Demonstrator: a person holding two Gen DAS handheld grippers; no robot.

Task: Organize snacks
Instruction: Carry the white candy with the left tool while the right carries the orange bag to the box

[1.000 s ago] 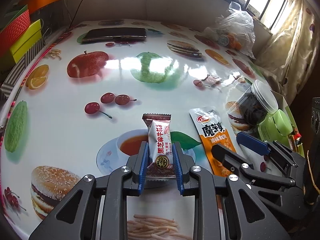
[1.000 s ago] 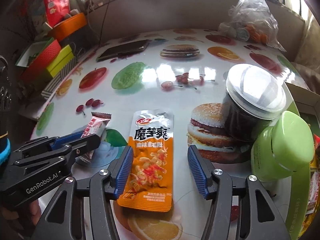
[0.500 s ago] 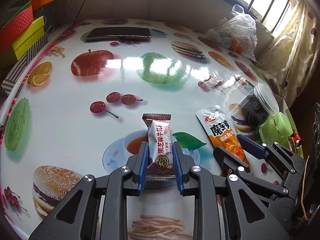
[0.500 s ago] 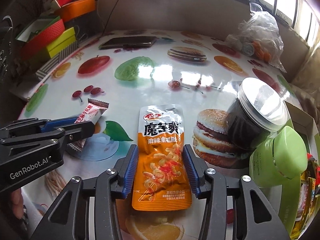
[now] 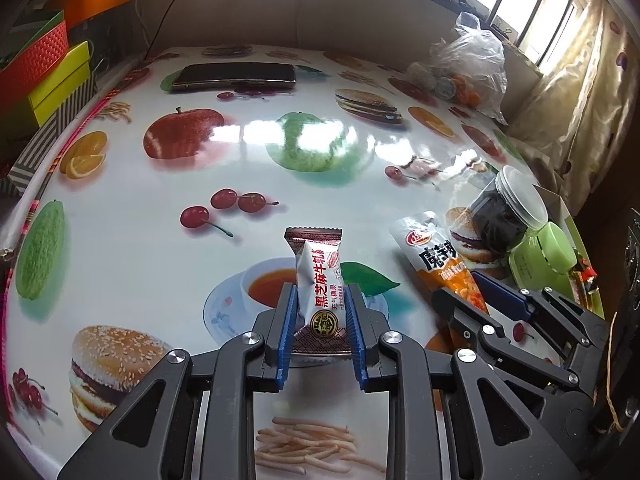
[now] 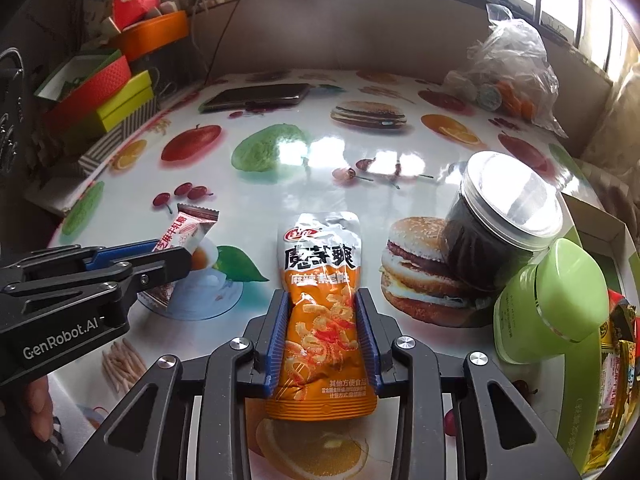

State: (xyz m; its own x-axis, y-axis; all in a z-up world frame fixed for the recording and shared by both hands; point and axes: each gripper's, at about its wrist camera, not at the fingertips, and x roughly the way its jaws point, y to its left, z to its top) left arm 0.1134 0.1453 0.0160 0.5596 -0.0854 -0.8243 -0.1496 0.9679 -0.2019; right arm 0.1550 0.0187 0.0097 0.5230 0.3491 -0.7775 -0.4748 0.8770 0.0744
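Bench (image 5: pixel 132 248): glossy cover printed with fruit, burgers and a teacup; carries every item below.

Clear plastic bag (image 6: pixel 508 76) of round items: far right corner of bench, near the window.

Stacked boxes (image 6: pixel 100 96), red, yellow-green and striped: off the left edge of bench, with an orange container behind.

Green lidded container (image 6: pixel 552 304): near right edge, lying on its side, touching the jar.

Jar (image 6: pixel 496 220) with clear lid and dark contents: tilted, resting against the green container, over a printed burger.

Phone (image 5: pixel 236 76): flat at the far side of bench, well apart from the snacks.

Right gripper (image 6: pixel 322 336): jaws closing at this moment, blue pads pressed against both long edges of the orange snack pouch (image 6: pixel 320 300). Pouch buckled between the pads, silver upper end pointing away from the camera, lower end over a printed orange slice.

Left gripper (image 5: pixel 318 320): jaws narrow, clamped on the white-and-brown candy packet (image 5: pixel 318 280). Packet upright between the pads, crimped top end clear of the jaws, lower end at a printed saucer. Whether the lower end touches the bench: cannot tell.

Candy packet and pouch: near each other at the front of bench, not touching.

Fingertip of a hand (image 6: pixel 38 408): visible under the left gripper body, right wrist view.
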